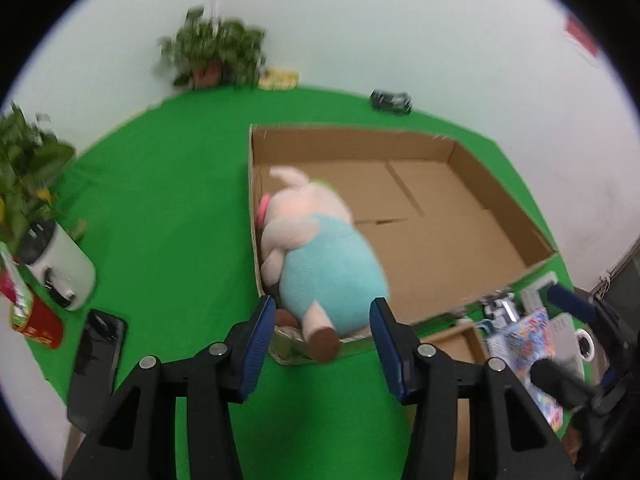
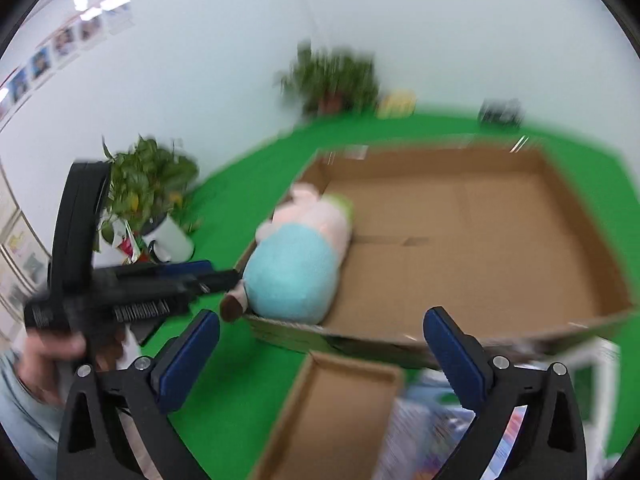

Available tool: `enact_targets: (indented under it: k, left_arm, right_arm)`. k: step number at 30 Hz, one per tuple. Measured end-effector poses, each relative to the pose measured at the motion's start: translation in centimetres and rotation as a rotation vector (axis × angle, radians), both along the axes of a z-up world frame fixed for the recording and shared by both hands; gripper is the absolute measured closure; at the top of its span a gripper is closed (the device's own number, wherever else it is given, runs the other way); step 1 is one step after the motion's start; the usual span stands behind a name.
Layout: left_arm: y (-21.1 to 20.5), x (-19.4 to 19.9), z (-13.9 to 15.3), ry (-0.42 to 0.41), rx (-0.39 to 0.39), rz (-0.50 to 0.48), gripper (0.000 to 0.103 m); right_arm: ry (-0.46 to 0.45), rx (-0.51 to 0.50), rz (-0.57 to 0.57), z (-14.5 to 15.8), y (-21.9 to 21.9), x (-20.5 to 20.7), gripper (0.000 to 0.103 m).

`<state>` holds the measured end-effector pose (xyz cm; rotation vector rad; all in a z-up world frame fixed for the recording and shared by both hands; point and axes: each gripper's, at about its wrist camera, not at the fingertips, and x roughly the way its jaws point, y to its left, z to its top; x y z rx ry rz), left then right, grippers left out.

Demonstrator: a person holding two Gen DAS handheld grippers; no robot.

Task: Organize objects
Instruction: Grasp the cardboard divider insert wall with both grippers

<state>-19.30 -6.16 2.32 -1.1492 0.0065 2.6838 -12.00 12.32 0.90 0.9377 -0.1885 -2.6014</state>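
Note:
A pink plush pig in a light blue shirt lies in the near left corner of a large open cardboard box, one foot hanging over the box's near rim. My left gripper is open and empty, its jaws just short of the pig's feet. In the right wrist view the pig lies in the same box. My right gripper is open and empty, above a small cardboard tray. The left gripper shows there at the left.
Green cloth covers the table. Potted plants stand at the back and left. A white mug, a red can and a black phone lie at the left. A colourful book and small items lie at the right.

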Motion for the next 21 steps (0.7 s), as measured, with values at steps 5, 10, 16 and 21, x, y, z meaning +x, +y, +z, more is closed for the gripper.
enact_targets:
  k: [5,10,16,21]
  left_arm:
    - [1.9,8.6,2.8,0.136,0.005,-0.037,0.02]
    - [4.8,14.0,-0.3,0.033,0.1,-0.133,0.02]
    - [5.7,14.9,-6.5,-0.127,0.133,-0.115,0.023]
    - [5.0,14.6,-9.3,-0.229,0.167,-0.082,0.055]
  right_arm:
    - [0.036,0.031,-0.011,-0.7,1.0,9.6,0.0]
    - [-0.031,-0.001,-0.011,-2.3,2.4,15.5,0.0]
    - [-0.156,0.054,0.021,-6.1,2.2,18.7,0.027]
    - [-0.225,0.101,0.073,-8.2,0.4,19.4,0.053]
